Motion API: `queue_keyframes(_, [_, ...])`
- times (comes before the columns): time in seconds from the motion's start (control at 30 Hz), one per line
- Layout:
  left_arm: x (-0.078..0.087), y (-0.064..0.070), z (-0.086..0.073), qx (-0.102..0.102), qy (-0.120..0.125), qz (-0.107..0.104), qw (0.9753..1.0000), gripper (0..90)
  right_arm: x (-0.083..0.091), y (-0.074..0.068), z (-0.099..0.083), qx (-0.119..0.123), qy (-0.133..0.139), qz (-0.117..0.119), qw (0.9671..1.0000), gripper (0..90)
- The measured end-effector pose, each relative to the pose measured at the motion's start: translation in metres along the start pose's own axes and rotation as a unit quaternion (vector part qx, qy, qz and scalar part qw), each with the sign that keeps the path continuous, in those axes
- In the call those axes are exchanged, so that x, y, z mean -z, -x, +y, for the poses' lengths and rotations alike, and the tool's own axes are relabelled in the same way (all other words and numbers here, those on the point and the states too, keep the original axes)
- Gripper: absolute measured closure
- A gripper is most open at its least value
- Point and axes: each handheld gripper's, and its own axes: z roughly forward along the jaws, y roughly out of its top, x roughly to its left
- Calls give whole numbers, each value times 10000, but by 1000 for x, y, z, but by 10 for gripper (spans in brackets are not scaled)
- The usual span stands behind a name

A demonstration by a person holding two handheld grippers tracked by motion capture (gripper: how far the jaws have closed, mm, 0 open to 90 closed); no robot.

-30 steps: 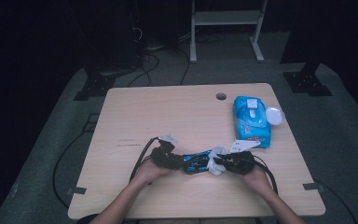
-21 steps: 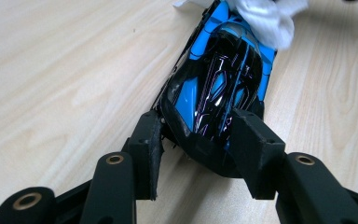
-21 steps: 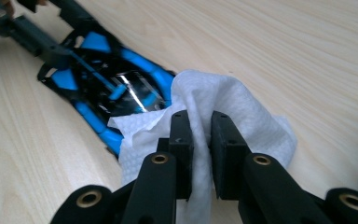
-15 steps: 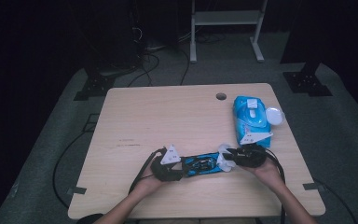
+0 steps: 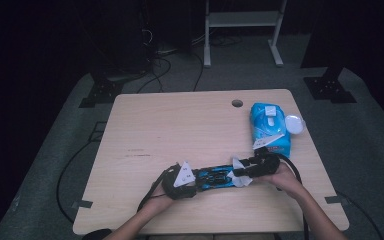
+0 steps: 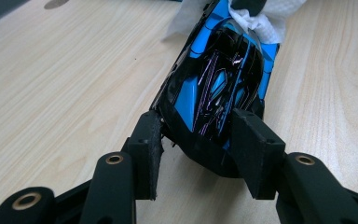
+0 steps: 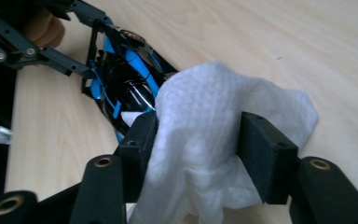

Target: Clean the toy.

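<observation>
Near the desk's [image 5: 145, 125] six o'clock edge, a blue and black toy car [image 5: 215, 178] lies lengthwise between my two claws. My left claw [image 5: 192, 181] sits at the car's nine o'clock end in the high view, and its jaws are pressed against the car's sides, pinching it. From the left claw view the car [image 6: 219, 88] runs away from me toward twelve o'clock, its near end clamped between my two black pads, one on each flank, with the wood grain of the desk on both sides.

My right claw [image 5: 242, 172] comes in from the car's three o'clock end and pinches a white wipe [image 5: 240, 172]. In the right claw view the wipe [image 7: 205, 140] is bunched between the jaws and bulges above them, and it rests against the car's [image 7: 126, 88] near end. Farther off at ten o'clock in that view, my left claw [image 7: 81, 58] holds the car's far end. In the left claw view the same wipe [image 6: 256, 21] covers the car's far end at twelve o'clock.

At about two o'clock from the car, near the desk's right edge, lies a blue wipe pack [image 5: 269, 125] with its white lid [image 5: 295, 123] flipped open beside it. My right claw is just beside the pack's near end.
</observation>
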Motion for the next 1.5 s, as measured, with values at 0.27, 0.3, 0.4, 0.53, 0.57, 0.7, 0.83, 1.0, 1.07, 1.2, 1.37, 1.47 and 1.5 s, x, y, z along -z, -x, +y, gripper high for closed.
queue_keyframes(0.27, [-1,-9,-1,531,-195,-301,9979,328,-4,0,-3,106,34,258,9996,524])
queue_keyframes(0.3, [-2,-13,-2,819,-78,-453,9956,328,-4,0,-3,106,34,258,9996,524])
queue_keyframes(0.4, [-8,-28,-4,1333,-9,-987,9862,244,1,-9,-6,475,130,147,9987,553])
queue_keyframes(0.53, [-18,-36,-2,1509,-68,-1437,9780,241,3,-15,-11,672,276,116,9973,585])
queue_keyframes(0.57, [-25,-37,0,1469,-131,-1649,9752,250,5,-19,-14,796,312,107,9963,599])
queue_keyframes(0.7, [-29,-29,5,1143,-151,-1862,9757,392,7,-23,-15,958,278,74,9950,610])
queue_keyframes(0.83, [-27,-29,6,1013,-93,-1839,9777,423,9,-31,-14,1203,190,-135,9925,609])
queue_keyframes(1.0, [-19,-41,7,1025,197,-1666,9805,495,7,-39,-8,1552,175,-535,9863,605])
queue_keyframes(1.07, [-17,-48,8,933,254,-1512,9838,496,0,-40,3,1734,225,-868,9808,595])
queue_keyframes(1.2, [-15,-62,5,963,339,-1214,9873,492,-13,-34,20,1723,251,-1135,9782,576])
queue_keyframes(1.37, [-16,-72,-9,1133,268,-1007,9881,492,-33,-27,27,1570,253,-1278,9790,547])
queue_keyframes(1.47, [-15,-69,-10,1049,210,-970,9895,498,-34,-28,28,1544,170,-1314,9791,522])
queue_keyframes(1.5, [-14,-68,-10,1057,207,-956,9896,488,-33,-28,27,1497,179,-1289,9801,516])
